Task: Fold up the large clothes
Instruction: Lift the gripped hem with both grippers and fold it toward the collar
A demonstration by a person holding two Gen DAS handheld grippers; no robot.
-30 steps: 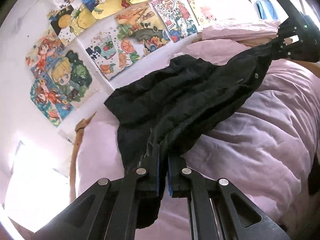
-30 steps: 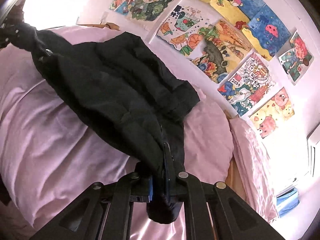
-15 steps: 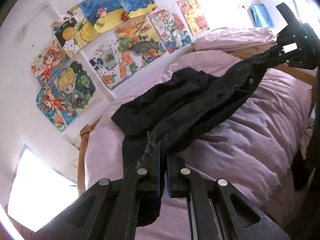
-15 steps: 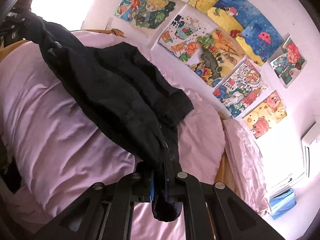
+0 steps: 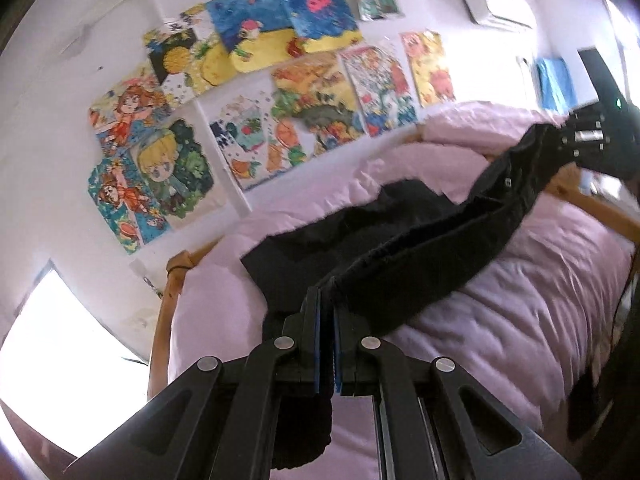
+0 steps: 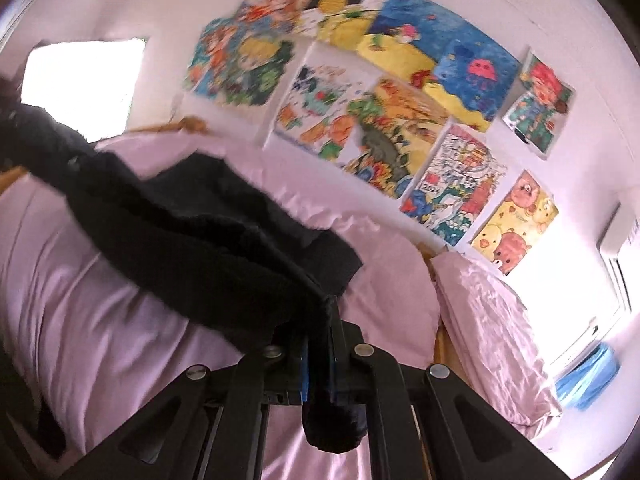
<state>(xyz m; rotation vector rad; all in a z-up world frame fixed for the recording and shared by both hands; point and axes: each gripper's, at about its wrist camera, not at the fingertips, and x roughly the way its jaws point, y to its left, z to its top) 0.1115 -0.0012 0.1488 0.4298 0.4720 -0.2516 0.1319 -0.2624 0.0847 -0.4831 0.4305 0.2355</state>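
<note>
Both grippers clamp the black garment (image 5: 420, 248): the left gripper (image 5: 326, 308) on its near edge, the right gripper (image 6: 326, 320) on another edge, stretching it above the pink bed (image 5: 500, 320).

— What is seen of the left gripper (image 5: 326, 316)?
— Black angular link arms joined by round silver pins, with blue pads lining the inner faces of the fingers.

— And of the right gripper (image 6: 318, 332)?
— The same black linkage, silver pins and blue pads; from afar, a small green light is perhaps shown on its black body.
</note>
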